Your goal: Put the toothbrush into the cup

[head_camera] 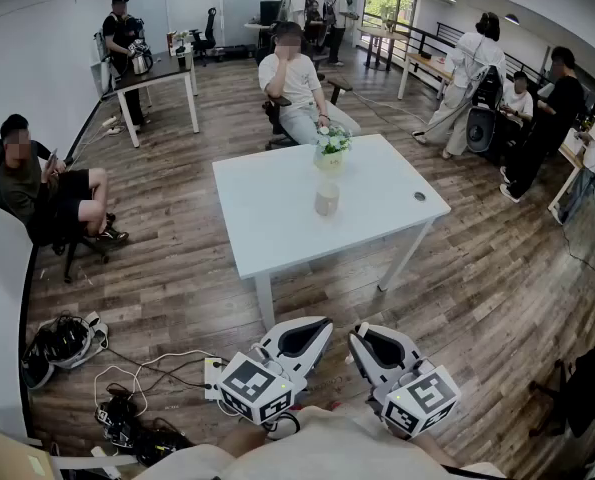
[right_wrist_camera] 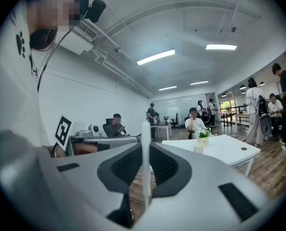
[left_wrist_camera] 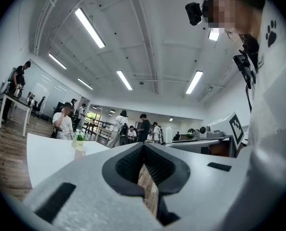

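- Toothbrush (right_wrist_camera: 145,129): clamped in my right gripper (right_wrist_camera: 146,174), whose jaws are closed on its slim handle.
- Risk: the thin handle may pivot in the grip and knock the cup (head_camera: 326,200), which stands well apart on the far white table (head_camera: 267,228).
- Axis: upright across the jaws; I cannot tell which end is the head.
- Left gripper (left_wrist_camera: 143,153): closed, holding nothing.

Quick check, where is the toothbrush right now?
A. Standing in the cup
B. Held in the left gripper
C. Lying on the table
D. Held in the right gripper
D: the right gripper view shows the right gripper shut on the thin white toothbrush, which stands upright between its jaws. The left gripper is shut on nothing, and the cup stands far off on the table.
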Tool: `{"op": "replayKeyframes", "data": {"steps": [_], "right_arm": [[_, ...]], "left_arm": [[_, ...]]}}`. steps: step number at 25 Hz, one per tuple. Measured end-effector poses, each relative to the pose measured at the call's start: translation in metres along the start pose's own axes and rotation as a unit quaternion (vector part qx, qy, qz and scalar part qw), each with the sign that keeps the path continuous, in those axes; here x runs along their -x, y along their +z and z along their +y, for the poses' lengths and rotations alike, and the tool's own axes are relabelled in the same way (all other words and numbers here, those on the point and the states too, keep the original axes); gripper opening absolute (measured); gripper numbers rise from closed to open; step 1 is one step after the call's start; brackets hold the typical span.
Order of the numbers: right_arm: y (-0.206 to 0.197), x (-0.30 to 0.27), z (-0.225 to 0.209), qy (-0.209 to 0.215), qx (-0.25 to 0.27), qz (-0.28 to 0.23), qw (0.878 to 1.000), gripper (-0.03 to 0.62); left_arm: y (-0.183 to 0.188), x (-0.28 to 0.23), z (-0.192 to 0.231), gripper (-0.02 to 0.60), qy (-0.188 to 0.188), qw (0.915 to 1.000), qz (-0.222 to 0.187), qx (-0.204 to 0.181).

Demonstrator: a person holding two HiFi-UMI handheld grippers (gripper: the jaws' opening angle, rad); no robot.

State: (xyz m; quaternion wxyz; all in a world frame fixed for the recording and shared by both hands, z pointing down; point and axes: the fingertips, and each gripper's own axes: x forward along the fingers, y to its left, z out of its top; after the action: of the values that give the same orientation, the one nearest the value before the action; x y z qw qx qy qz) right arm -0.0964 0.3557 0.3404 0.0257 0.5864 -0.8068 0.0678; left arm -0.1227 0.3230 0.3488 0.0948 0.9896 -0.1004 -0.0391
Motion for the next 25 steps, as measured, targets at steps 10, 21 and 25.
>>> {"op": "replayKeyframes", "data": {"steps": [10,21,25], "right_arm": [[0.002,-0.013,-0.005,0.003,0.006,0.006,1.0,0.057],[-0.009,-0.006,-0.01,-0.026,-0.032,0.008,0.999,0.058],[-0.011,-0.004,-0.031,-0.05,-0.043,0.012,0.998,0.058]], "left_arm": [[0.005,-0.004,0.014,0.005,0.003,1.0,-0.006,0.005],[-0.012,-0.006,0.02,0.005,-0.01,0.999,-0.005,0.042],[-0.02,-0.021,0.026,0.006,-0.024,0.9979,0.004,0.06]]}}
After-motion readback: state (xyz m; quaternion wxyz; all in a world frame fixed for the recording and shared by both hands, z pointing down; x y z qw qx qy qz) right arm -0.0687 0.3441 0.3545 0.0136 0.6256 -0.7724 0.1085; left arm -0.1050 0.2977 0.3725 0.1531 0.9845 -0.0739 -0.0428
